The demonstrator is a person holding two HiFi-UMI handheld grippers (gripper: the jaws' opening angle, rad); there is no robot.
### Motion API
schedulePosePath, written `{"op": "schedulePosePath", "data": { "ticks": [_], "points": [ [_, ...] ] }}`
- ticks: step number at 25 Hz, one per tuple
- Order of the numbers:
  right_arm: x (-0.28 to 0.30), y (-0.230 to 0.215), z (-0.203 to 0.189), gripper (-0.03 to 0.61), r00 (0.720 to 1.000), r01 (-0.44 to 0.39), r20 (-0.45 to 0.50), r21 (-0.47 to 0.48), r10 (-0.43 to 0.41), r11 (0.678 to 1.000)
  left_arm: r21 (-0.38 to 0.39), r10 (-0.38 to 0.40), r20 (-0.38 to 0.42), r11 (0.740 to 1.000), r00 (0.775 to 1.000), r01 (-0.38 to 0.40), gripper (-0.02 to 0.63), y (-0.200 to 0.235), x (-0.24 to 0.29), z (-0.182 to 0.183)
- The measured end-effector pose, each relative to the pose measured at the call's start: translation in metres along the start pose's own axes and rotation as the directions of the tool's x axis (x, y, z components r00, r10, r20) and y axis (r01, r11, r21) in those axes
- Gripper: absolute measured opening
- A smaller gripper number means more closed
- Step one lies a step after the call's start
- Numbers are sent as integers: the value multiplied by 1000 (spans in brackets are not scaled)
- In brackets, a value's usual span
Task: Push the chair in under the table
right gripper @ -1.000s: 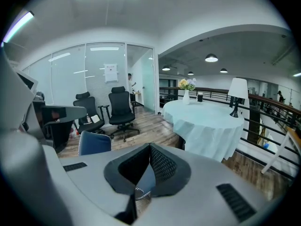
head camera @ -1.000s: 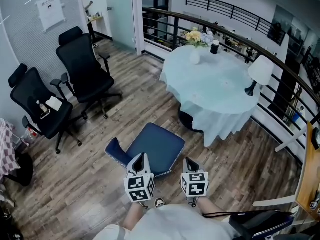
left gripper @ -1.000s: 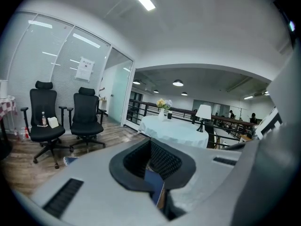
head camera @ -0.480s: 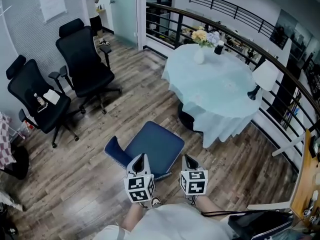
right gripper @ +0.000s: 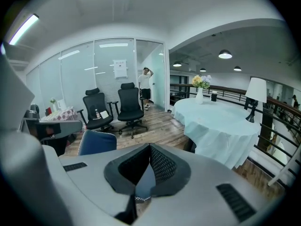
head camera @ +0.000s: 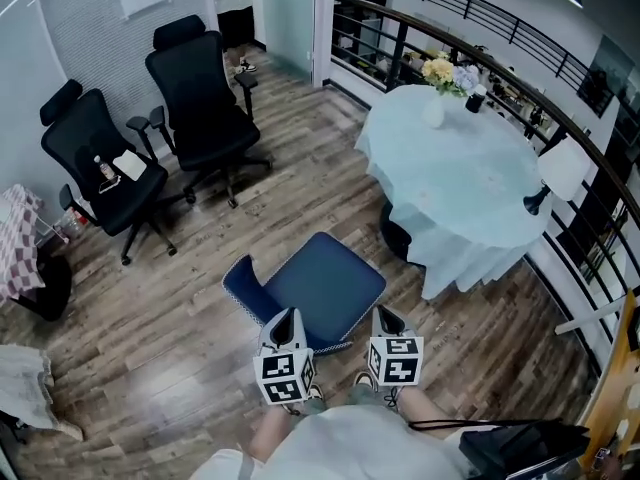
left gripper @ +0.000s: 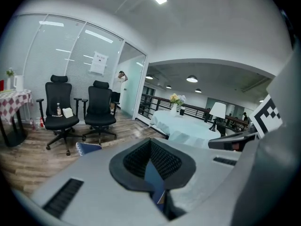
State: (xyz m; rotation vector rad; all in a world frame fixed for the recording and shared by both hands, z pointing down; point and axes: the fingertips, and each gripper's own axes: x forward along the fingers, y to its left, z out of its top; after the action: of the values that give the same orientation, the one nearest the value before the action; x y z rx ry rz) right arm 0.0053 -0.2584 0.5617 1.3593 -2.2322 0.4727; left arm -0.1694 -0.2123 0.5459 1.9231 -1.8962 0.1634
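Observation:
A blue padded chair (head camera: 325, 286) stands on the wood floor, its back (head camera: 243, 286) to the left. It is a short way from the round table (head camera: 455, 173) with a pale cloth. Both grippers are at the seat's near edge. My left gripper (head camera: 284, 315) is shut, tips together (left gripper: 150, 141), and part of the blue chair (left gripper: 88, 148) shows past it. My right gripper (head camera: 383, 316) also has its tips together (right gripper: 150, 146), with the chair (right gripper: 97, 142) to its left and the table (right gripper: 211, 121) ahead. I cannot tell whether either tip touches the seat.
Two black office chairs (head camera: 205, 108) (head camera: 100, 163) stand at the far left by a glass wall. A dark railing (head camera: 560, 118) curves behind the table, which carries a flower vase (head camera: 437, 93) and a lamp (head camera: 560, 168). A person (right gripper: 146, 84) stands at the far doorway. A checked cloth (head camera: 15, 253) hangs at the left edge.
The head view has swung, so the room sits further right and lower. Both grippers are a little lower in view, still shut at the seat's near edge. Chair-to-table gap looks unchanged.

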Motion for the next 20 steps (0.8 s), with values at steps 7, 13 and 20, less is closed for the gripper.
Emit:
{"op": "schedulePosePath", "data": {
  "ticks": [7, 13, 20],
  "points": [
    [12, 5, -10, 18, 998, -50, -51, -37, 48, 998, -1, 176, -24, 984, 984, -176, 4, 36, -8, -17],
    [20, 16, -12, 18, 993, -99, -80, -82, 92, 992, -55, 266, -67, 961, 962, -270, 67, 67, -14, -35],
    [25, 23, -20, 17, 986, -138, -114, -119, 124, 983, -129, 304, -114, 939, 946, -318, 190, 83, -15, -64]
  ]
}}
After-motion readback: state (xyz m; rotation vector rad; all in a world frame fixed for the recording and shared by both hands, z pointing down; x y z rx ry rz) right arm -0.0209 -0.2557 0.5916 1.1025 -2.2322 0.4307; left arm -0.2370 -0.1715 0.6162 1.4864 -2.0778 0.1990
